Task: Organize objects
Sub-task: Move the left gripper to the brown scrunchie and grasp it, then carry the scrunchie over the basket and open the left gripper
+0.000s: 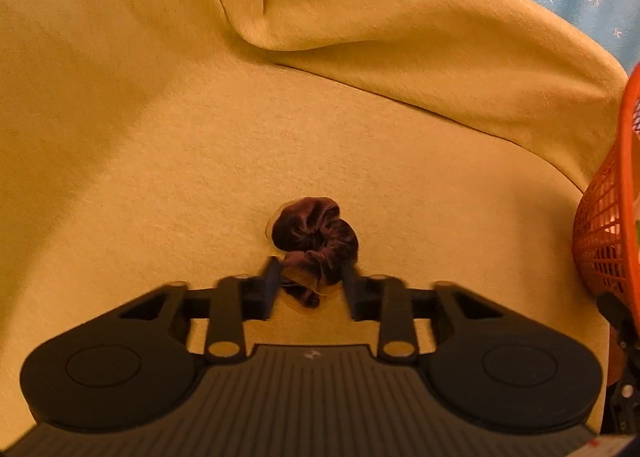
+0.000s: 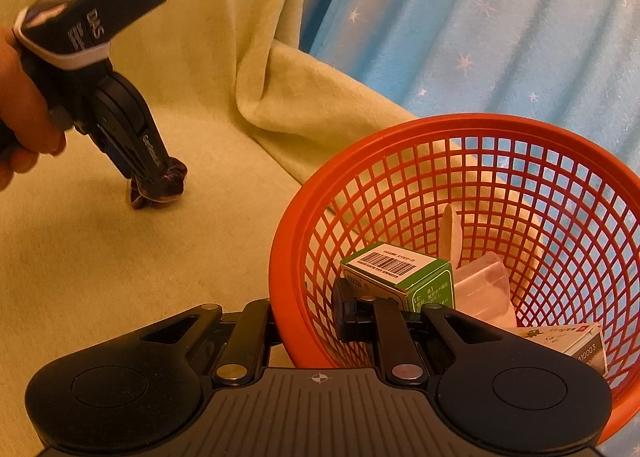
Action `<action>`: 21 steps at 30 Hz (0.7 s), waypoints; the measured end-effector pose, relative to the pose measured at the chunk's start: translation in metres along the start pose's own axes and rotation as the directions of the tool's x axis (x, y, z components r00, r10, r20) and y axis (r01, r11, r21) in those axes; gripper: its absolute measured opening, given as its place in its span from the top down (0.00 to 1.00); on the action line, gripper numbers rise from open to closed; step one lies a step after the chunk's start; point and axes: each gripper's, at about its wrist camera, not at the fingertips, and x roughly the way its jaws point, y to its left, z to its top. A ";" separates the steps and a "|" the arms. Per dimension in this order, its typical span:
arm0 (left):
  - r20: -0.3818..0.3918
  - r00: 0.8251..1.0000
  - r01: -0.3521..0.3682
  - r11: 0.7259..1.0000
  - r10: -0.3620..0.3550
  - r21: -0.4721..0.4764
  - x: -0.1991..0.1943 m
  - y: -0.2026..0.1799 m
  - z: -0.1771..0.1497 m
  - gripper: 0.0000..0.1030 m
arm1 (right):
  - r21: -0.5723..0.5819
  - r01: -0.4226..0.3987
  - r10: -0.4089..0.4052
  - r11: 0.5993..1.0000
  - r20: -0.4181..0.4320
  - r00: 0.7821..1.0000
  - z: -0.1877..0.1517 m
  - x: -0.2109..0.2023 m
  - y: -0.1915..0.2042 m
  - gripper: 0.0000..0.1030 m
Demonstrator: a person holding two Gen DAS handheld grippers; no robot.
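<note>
A dark maroon velvet scrunchie (image 1: 316,233) lies on the yellow blanket (image 1: 180,145). My left gripper (image 1: 310,277) points down at it and is shut on its near part, pads pressing in from both sides. The right wrist view shows the same grip from the side: the left gripper (image 2: 156,181), held by a person's hand (image 2: 20,113), pinches the scrunchie (image 2: 176,177) against the blanket. My right gripper (image 2: 306,321) is shut on the near wall of the orange mesh basket (image 2: 480,121), one finger outside and one inside.
Inside the basket lie a green box with a barcode (image 2: 400,277), a clear plastic cup (image 2: 484,281) and a white box (image 2: 572,341). The basket (image 1: 604,225) stands right of the scrunchie. A blanket fold (image 1: 360,37) rises behind, and a blue starred curtain (image 2: 480,37) hangs beyond.
</note>
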 end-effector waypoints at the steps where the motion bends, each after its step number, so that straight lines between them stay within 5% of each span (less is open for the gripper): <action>1: -0.002 1.000 -0.003 1.000 0.003 -0.002 -0.003 0.000 0.001 0.86 | -0.002 0.000 0.000 1.000 0.000 1.000 0.000 0.000 0.001 0.90; 21: 0.094 0.996 0.013 0.998 -0.006 -0.067 -0.136 -0.008 -0.032 0.88 | -0.040 -0.008 0.008 0.999 -0.008 1.000 -0.007 -0.005 0.000 0.90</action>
